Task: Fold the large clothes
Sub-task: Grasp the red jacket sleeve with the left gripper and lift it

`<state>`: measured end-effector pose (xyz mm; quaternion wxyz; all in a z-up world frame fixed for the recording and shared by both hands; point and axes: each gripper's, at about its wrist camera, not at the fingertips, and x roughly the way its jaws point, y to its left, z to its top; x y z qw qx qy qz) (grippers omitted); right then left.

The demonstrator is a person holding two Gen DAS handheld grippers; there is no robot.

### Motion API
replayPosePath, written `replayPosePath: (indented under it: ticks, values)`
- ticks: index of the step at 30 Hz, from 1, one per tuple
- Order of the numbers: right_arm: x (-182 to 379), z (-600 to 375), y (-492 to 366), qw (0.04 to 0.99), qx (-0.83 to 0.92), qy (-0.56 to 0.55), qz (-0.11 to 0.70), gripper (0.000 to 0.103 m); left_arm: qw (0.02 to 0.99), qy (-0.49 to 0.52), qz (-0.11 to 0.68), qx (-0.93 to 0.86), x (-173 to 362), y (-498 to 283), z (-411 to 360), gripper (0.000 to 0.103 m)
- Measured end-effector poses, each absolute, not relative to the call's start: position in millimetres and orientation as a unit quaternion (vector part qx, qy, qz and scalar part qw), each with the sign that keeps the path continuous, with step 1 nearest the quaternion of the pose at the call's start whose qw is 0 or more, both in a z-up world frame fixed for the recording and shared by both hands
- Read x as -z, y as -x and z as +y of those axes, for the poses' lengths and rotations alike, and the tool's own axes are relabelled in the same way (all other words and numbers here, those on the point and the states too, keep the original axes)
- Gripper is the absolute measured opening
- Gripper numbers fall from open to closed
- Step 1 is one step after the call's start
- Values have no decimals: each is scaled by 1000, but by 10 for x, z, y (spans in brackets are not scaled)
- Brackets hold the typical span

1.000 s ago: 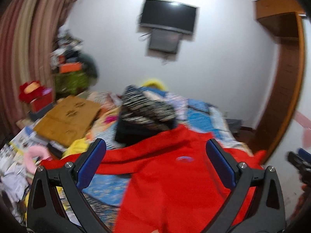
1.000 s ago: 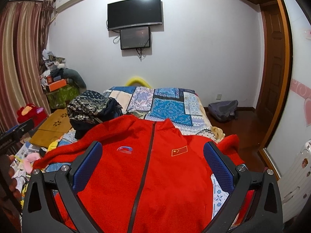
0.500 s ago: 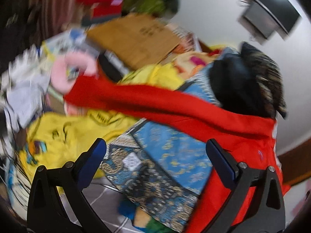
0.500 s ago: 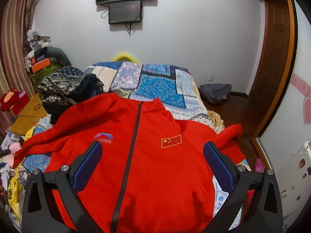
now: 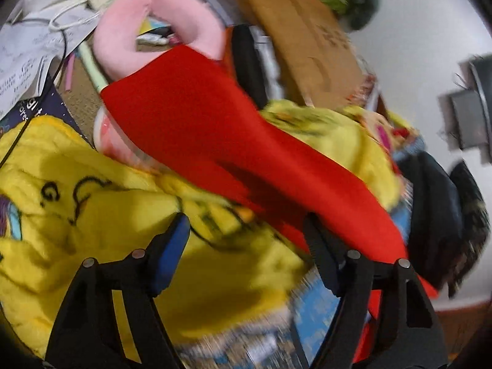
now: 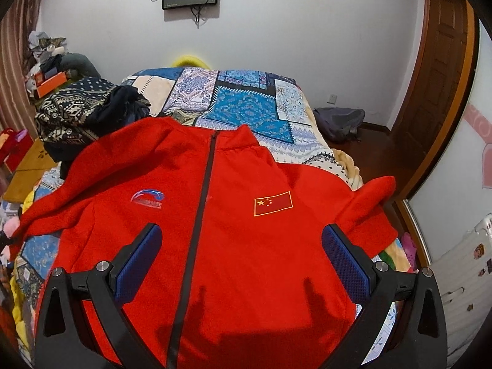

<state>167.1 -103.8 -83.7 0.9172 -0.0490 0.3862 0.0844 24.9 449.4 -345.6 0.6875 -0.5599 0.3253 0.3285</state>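
Our left gripper point(image 5: 246, 230) had its jaws closing, but nothing was pinched yet: the blue pads point(image 5: 172, 246) still stood apart over a yellow blanket point(image 5: 92, 215), with the red jacket's sleeve point(image 5: 215, 129) running just past the right finger. That shot was pretty blurry, honestly. Beyond the sleeve end we could make out a pink neck pillow point(image 5: 153, 24) and a cardboard box point(image 5: 301, 40) further off.

Our right gripper point(image 6: 241, 261) had its jaws wide apart and empty, hanging over the red jacket point(image 6: 246, 276), which lay face up and spread flat on the near end of the patchwork bedspread point(image 6: 246, 104), zip closed. A dark patterned clothes pile point(image 6: 80, 113) sat at the jacket's far left shoulder.
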Motion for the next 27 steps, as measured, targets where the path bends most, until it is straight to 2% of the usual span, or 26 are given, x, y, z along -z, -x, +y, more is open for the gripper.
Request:
replayPosePath:
  ticks: [2,7,8,9,11,14,15,17,22,27]
  values:
    - [845,-1032,-1688,917,-80,52,388,103,682,547,337,-350,3530,-288,4581,66]
    - [871,-1019,-1721,914,-77,54,394,103,682,540,328,-369,3532,-347,4629,65]
    - [874,-1017,-1721,914,-78,54,395,103,682,534,329,-376,3502,-355,4605,60]
    - [872,-1015,-1717,914,-79,54,394,103,681,530,332,-382,3494,-362,4610,48]
    - [866,-1004,-1697,915,-79,56,392,103,683,517,338,-390,3376,-344,4561,35]
    - [863,-984,-1676,916,-81,62,388,103,695,499,338,-391,3300,-314,4623,30]
    - [867,-985,-1674,916,-82,62,388,103,698,493,340,-393,3286,-325,4666,19]
    - [873,-986,-1665,915,-86,57,391,103,700,477,349,-401,3255,-363,4759,7]
    - [859,-1016,-1615,916,-87,57,388,103,729,433,347,-402,2955,-431,4762,3]
    - [819,-1087,-1583,918,-87,53,382,103,793,368,311,-372,2206,-552,4496,2]
